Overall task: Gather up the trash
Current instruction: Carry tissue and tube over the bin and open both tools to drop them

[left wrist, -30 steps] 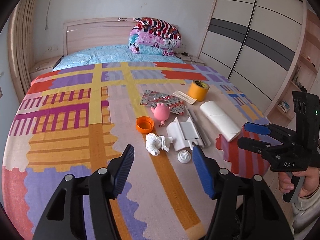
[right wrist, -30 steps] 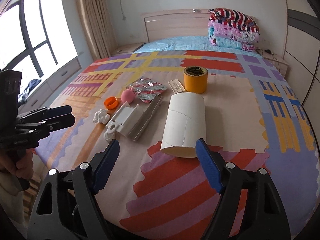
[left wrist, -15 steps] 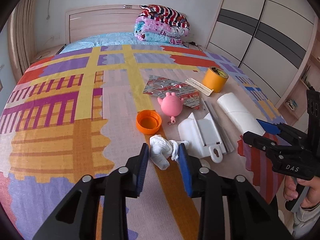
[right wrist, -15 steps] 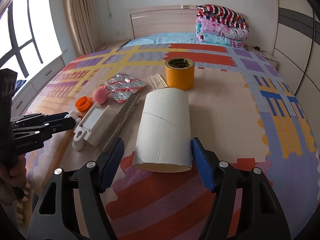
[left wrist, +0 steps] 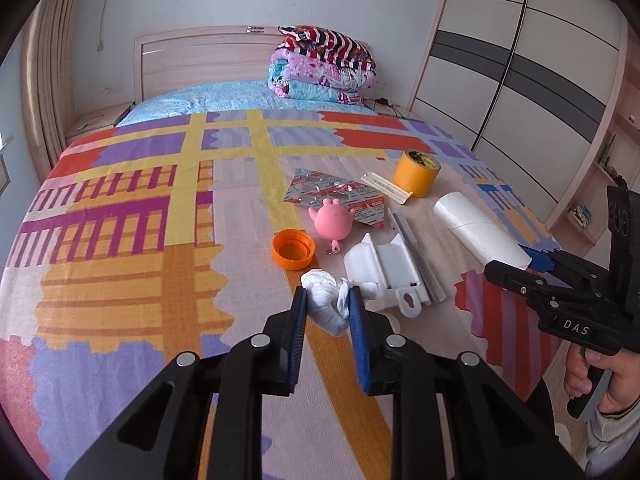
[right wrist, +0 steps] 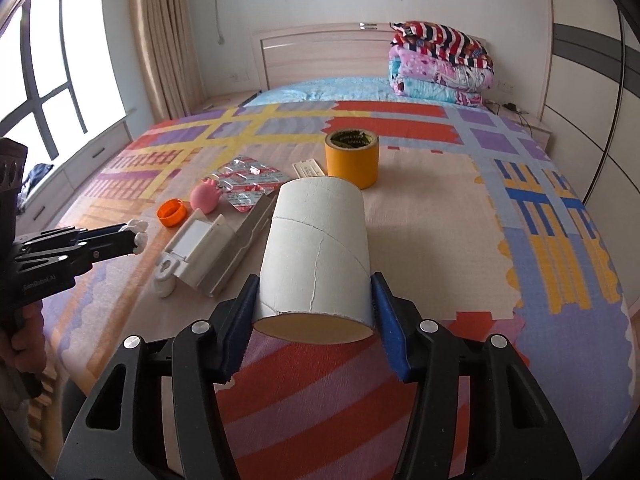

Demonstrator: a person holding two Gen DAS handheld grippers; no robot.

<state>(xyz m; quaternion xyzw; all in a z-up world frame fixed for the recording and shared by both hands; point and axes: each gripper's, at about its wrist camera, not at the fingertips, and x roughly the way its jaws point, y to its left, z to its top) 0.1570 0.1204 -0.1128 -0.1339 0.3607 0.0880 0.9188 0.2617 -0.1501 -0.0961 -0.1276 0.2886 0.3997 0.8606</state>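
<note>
A crumpled white tissue (left wrist: 326, 306) lies on the bedspread, and my left gripper (left wrist: 328, 304) is shut on it, a blue pad on each side. It also shows in the right wrist view (right wrist: 138, 232). A white cardboard tube (right wrist: 316, 256) lies on its side, and my right gripper (right wrist: 314, 304) is shut on its near end. The tube (left wrist: 478, 234) and the right gripper (left wrist: 520, 266) also show in the left wrist view.
Near the tissue lie an orange bottle cap (left wrist: 293, 249), a pink pig toy (left wrist: 333, 222), a white plastic holder (left wrist: 390, 270), foil blister packs (left wrist: 340, 196) and an orange tape roll (left wrist: 416, 172). Folded quilts (left wrist: 324, 66) sit by the headboard. A wardrobe (left wrist: 520, 72) stands at the right.
Both grippers moved forward and closed: the left one on the white tissue, the right one on the near end of the cardboard tube.
</note>
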